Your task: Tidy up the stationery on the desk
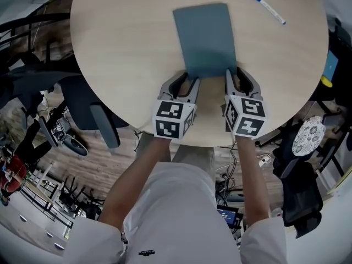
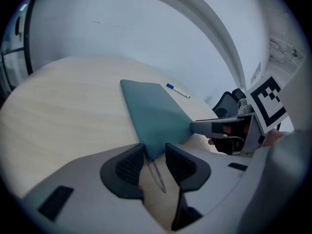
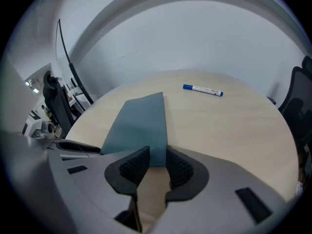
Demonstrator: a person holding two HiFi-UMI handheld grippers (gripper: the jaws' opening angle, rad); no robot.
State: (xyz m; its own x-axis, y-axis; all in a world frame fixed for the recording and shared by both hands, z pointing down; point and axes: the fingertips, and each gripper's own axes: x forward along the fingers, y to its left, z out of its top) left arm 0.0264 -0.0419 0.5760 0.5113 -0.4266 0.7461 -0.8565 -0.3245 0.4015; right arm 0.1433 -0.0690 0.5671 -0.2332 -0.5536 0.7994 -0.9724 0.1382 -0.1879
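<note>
A flat teal pouch (image 1: 204, 37) lies lengthwise on the round wooden table (image 1: 126, 65). My left gripper (image 1: 186, 83) has its jaws closed on the pouch's near left corner (image 2: 151, 113), which fills the gap between the pads. On the near right corner (image 3: 139, 123) my right gripper (image 1: 237, 77) is closed the same way. A white pen with a blue cap (image 1: 267, 7) lies apart at the far right of the table, also visible as the pen (image 2: 178, 90) and the pen (image 3: 203, 89). Both grippers sit side by side at the table's near edge.
A dark office chair (image 1: 93, 109) stands under the table's left edge. Another dark chair (image 1: 300, 186) and cables are on the floor at the right. A chair back (image 3: 297, 96) rises beyond the table's right rim.
</note>
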